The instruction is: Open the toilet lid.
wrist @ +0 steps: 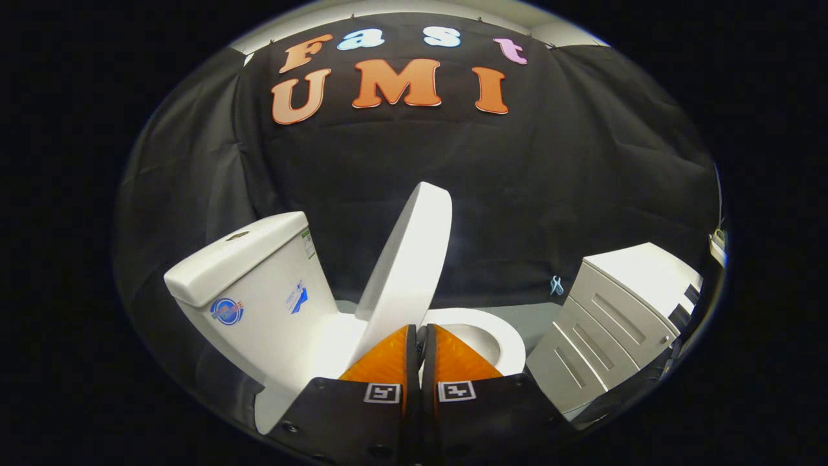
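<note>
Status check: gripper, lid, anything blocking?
Gripper fingers nearly together, at lid's lower edge; grip unclear. Lid raised, short of tank. Nothing in the way.

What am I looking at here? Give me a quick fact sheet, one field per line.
Setting: booth with black cloth wall
Toilet lid: raised, nearly upright, leaning toward the tank
Bowl: uncovered, rim visible beyond the fingers
Gripper: orange fingers close together, tips at the lid's lower edge; whether they pinch it is unclear
Beside the toilet: white drawer cabinet
Task status: lid appears open
</note>
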A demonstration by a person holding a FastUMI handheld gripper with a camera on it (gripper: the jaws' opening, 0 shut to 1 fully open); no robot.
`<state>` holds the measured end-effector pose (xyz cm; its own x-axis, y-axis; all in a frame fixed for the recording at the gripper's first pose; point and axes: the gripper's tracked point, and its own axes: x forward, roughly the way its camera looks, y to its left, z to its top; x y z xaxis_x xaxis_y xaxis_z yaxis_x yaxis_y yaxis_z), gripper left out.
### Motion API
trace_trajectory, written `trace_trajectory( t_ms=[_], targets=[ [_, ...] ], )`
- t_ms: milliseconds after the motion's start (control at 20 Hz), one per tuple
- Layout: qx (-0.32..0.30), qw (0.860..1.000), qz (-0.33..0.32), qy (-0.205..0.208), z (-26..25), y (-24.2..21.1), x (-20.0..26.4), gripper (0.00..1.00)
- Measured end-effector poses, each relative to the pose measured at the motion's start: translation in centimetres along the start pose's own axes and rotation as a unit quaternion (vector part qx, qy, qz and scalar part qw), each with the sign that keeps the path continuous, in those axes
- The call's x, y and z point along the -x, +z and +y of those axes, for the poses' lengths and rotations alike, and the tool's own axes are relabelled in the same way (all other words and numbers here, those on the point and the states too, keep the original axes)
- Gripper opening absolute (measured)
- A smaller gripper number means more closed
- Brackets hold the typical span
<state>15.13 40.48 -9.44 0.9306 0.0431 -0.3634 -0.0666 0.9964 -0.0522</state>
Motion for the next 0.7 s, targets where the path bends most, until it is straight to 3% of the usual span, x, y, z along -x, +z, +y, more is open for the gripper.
trace_trajectory(
  t_ms=[700],
  targets=[
    [0.086,0.995,-0.030,-0.038,6.9,1.6,1.0,0.07]
  ],
)
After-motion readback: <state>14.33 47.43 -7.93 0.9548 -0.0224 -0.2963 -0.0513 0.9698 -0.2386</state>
